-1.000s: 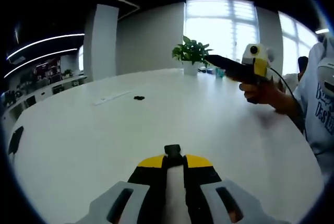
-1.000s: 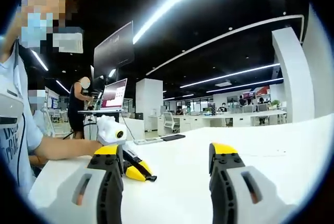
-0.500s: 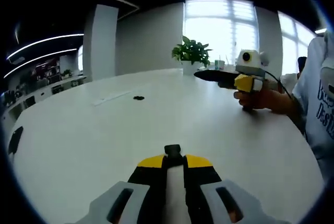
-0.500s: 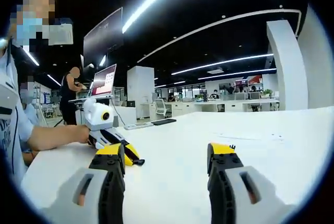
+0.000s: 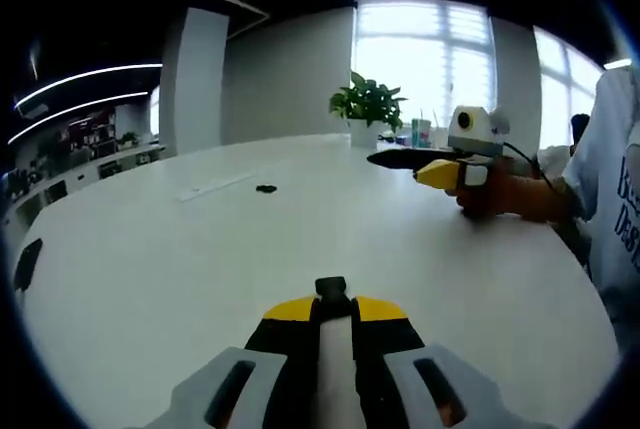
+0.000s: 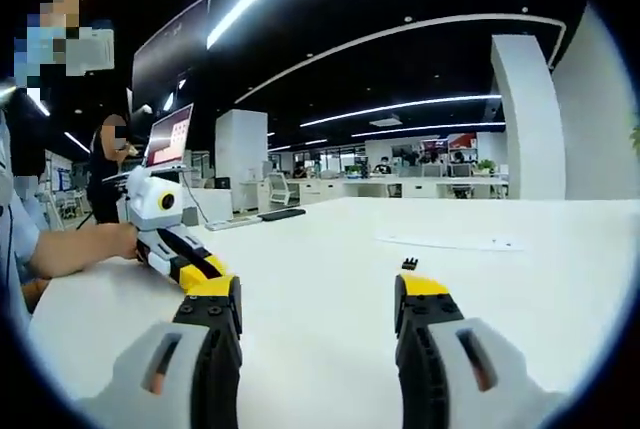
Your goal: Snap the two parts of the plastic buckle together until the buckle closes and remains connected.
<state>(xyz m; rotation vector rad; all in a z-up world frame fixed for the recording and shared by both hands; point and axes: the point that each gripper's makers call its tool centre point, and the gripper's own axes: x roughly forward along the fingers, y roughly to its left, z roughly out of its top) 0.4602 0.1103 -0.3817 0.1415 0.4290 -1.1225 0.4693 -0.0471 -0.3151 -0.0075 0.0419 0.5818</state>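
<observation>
Left gripper view: left gripper (image 5: 333,294) grips buckle part (image 5: 331,287).

Ahead of our left fingers (image 5: 331,311) the white desk (image 5: 200,269) lies open; a small dark buckle part (image 5: 265,188) and a flat strip (image 5: 212,187) sit far ahead-left. Between our spread right fingers (image 6: 223,301) bare desk runs on, a tiny black piece (image 6: 408,263) just past the right one.

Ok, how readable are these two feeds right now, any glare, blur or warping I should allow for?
Left gripper view: the window is blown out, backlighting the plant and the right gripper; the buckle piece is a tiny dark speck. Right gripper view: ceiling strips bow from fisheye warp, the table is evenly lit, and the other buckle piece is small but distinct.
</observation>
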